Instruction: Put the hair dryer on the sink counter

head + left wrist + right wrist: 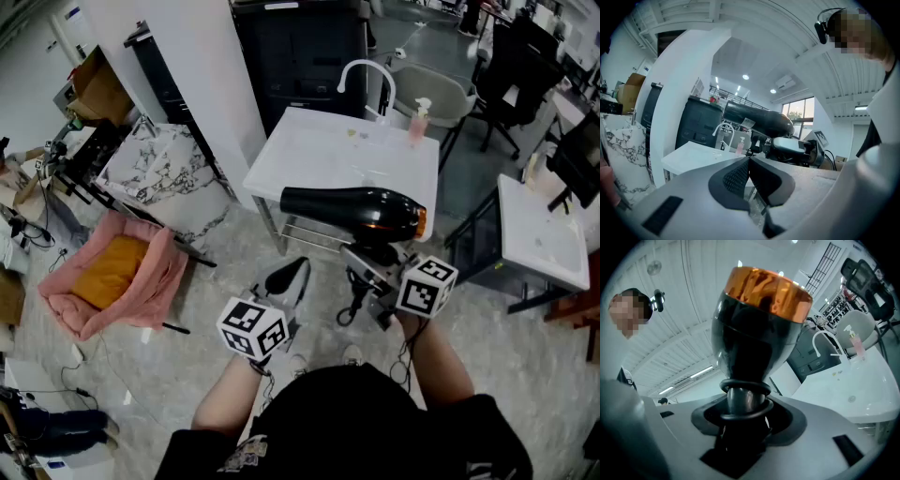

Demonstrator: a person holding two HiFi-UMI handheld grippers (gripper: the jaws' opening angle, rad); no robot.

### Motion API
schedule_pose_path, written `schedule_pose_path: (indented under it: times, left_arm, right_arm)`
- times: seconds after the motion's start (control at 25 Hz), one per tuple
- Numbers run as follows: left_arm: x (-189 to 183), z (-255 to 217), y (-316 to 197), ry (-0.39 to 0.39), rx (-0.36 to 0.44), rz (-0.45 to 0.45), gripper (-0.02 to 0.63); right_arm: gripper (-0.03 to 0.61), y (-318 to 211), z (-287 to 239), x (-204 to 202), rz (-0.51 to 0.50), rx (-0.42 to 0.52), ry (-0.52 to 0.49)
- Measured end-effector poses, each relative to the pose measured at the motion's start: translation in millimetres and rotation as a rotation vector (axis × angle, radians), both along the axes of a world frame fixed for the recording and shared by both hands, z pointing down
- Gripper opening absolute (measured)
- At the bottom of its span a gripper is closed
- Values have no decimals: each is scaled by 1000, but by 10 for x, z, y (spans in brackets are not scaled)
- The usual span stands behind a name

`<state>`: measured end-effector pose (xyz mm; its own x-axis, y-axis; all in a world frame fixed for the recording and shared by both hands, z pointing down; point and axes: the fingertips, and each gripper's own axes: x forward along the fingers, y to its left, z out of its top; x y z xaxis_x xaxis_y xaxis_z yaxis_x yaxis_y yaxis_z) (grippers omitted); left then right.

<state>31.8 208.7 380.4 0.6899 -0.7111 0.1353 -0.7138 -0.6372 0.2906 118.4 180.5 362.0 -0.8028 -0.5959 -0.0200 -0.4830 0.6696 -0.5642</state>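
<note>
The right gripper's (743, 411) jaws clench the handle of the hair dryer (354, 208), airborne at the sink tabletop's (309, 150) front edge, so its heavy barrel could swivel or land overhanging and fall; the left gripper's (749, 161) jaws are closed, empty

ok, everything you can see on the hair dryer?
The hair dryer is glossy black, plastic-looking, with a copper-orange band at its rear end. Its barrel lies level, nozzle toward the head view's left, in the air by the near edge of the white sink counter. The right gripper is shut on its handle, the only contact; a black loop rings that handle.
</note>
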Motion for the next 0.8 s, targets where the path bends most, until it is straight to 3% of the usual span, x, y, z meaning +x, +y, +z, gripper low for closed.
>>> schedule_pose_path:
  times: [0.4, 0.8]
  left_arm:
    - [44, 25, -25, 1, -2, -5, 2]
    - [317, 122, -104, -3, -22, -30, 2]
  right_arm:
    - [222, -43, 44, 33, -4, 0, 1]
    - [224, -138, 180, 325, -34, -17, 6]
